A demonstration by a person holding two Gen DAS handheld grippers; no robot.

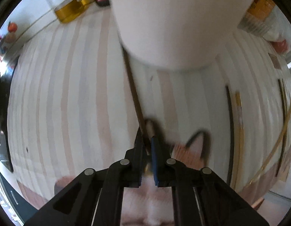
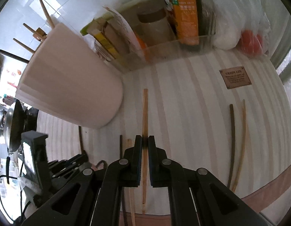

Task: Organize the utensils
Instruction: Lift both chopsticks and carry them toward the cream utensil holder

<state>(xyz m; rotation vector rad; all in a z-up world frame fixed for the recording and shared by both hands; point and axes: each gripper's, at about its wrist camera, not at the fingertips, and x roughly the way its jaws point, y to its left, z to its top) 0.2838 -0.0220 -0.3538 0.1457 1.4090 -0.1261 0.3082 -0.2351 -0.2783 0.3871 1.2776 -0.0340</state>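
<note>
Left fingers [image 1: 147, 146] pinch a dark chopstick [image 1: 133, 86] lying on the striped surface [image 1: 70, 98], its far end apparently under the white holder [image 1: 173, 28]. Right fingers [image 2: 145, 145] pinch a pale chopstick [image 2: 145, 113] beside that holder. Risk: lifting the dark stick may snag or tip the holder; narrow grips allow pivoting.

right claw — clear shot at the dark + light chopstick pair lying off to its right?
Probably not right away. The right claw is shut on a light chopstick, so it is occupied. The path itself looks free: the pair lies flat on the striped cloth with nothing between.
</note>
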